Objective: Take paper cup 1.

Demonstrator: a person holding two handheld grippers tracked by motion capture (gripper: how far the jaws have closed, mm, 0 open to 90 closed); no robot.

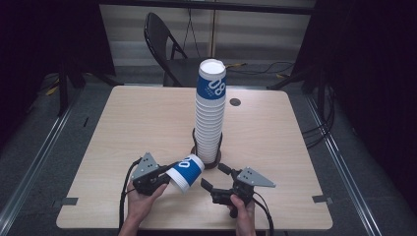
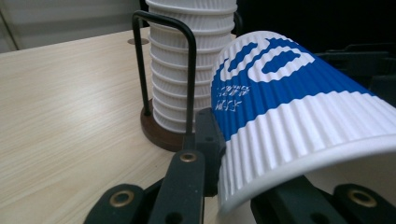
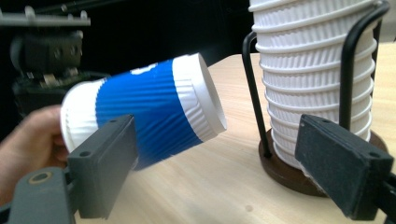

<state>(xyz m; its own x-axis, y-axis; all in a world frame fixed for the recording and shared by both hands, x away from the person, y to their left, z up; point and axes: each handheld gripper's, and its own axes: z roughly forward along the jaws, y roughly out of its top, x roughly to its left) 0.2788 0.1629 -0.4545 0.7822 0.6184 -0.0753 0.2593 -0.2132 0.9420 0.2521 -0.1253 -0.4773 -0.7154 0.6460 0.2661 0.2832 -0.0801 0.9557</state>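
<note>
Holding a blue-and-white paper cup [image 1: 186, 172] on its side, the left gripper [image 1: 164, 176] has its jaws clamped on the cup near the rim, lifted above the wooden table [image 1: 128, 128]. The cup's closed base points toward a tall stack of cups [image 1: 210, 110] (standing in a wire holder [image 2: 187, 70] on a round brown base). The right gripper [image 1: 212, 178] sits just beside that base, jaws wide apart and empty.
</note>
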